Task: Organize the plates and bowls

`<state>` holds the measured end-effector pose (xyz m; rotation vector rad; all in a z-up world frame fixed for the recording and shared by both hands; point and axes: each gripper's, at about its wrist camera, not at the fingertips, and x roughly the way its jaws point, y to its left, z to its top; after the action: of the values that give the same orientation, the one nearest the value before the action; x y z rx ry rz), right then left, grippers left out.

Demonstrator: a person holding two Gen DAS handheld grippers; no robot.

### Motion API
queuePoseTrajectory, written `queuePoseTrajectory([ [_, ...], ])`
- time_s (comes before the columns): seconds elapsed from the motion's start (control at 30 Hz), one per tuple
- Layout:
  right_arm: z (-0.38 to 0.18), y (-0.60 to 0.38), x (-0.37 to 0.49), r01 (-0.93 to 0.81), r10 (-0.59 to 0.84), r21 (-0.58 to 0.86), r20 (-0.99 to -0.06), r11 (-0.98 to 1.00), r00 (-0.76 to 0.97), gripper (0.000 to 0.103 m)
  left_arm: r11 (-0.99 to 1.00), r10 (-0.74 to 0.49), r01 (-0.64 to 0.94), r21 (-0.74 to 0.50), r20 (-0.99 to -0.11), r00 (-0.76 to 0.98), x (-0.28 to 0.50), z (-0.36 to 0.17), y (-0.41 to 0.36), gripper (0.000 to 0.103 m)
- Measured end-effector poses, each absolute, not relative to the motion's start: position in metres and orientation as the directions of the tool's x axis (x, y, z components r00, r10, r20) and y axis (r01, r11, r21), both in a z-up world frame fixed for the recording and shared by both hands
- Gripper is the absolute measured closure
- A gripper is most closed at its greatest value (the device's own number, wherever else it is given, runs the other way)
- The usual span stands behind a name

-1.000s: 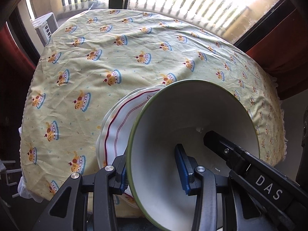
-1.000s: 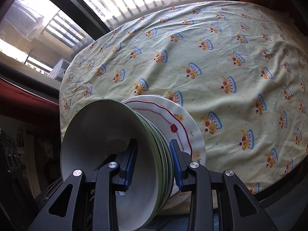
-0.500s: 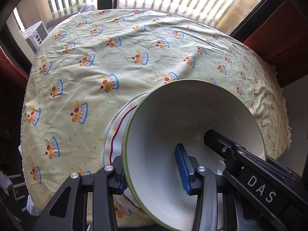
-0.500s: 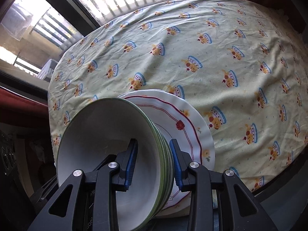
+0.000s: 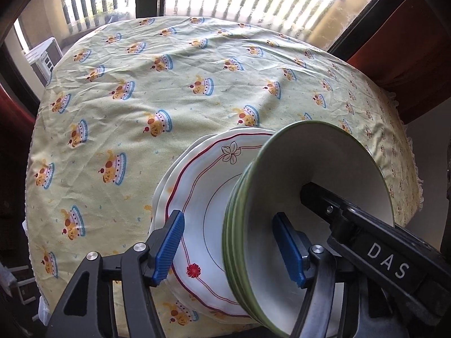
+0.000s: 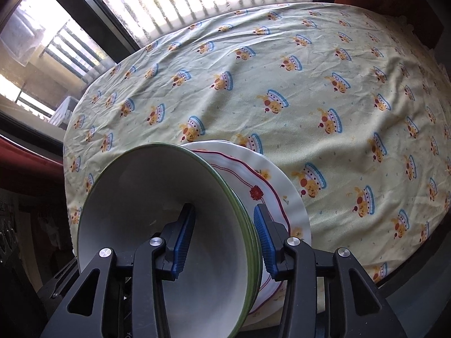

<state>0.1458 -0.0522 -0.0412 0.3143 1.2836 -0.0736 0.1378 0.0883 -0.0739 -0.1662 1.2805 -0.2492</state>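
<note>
Both pairs of jaws are opening, pads off the rim: the left gripper [image 5: 229, 243] and right gripper [image 6: 224, 240] each straddle the wall of the nested green-rimmed bowls [image 5: 307, 219]. The bowls sit on the stacked red-trimmed plates [image 5: 203, 186] near the counter [image 5: 169, 90] edge. Stacking looks done; only withdrawing remains.

White bowls [image 5: 324, 174] rimmed green, white plates [image 5: 203, 186] edged with red line and flower, pale yellow tablecloth [image 5: 174, 98] printed with cartoon cakes.
</note>
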Motion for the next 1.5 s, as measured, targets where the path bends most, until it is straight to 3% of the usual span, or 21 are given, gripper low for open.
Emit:
queuePoseTrajectory([
  [0.17, -0.040, -0.046, 0.136, 0.200, 0.155, 0.227, -0.933, 0.953, 0.324, 0.025, 0.958, -0.279, 0.153, -0.245, -0.918, 0.282, 0.130, -0.075, 0.079, 0.029],
  [0.33, -0.036, -0.033, 0.141, 0.127, 0.140, 0.203, -0.912, 0.971, 0.386, 0.025, 0.950, -0.311, 0.099, -0.294, -0.901, 0.302, 0.127, -0.078, 0.076, 0.030],
  [0.57, -0.037, -0.039, 0.141, 0.126, 0.190, 0.251, -0.912, 0.960, 0.364, 0.025, 0.959, -0.282, 0.075, -0.273, -0.908, 0.309, 0.123, -0.073, 0.076, 0.029],
  [1.07, -0.015, -0.045, 0.128, 0.129, 0.141, 0.210, -0.900, 0.969, 0.412, 0.025, 0.968, -0.246, 0.148, -0.202, -0.880, 0.407, 0.115, -0.047, 0.076, 0.021],
  [1.33, 0.012, -0.060, 0.110, 0.043, 0.178, 0.225, -0.862, 0.973, 0.474, 0.025, 0.986, -0.166, 0.057, -0.159, -0.845, 0.509, 0.091, -0.022, 0.073, 0.020],
  [1.5, 0.035, -0.075, 0.095, 0.008, 0.211, 0.258, -0.807, 0.966, 0.551, 0.024, 0.994, -0.081, -0.002, -0.105, -0.779, 0.621, 0.070, 0.001, 0.069, 0.018],
])
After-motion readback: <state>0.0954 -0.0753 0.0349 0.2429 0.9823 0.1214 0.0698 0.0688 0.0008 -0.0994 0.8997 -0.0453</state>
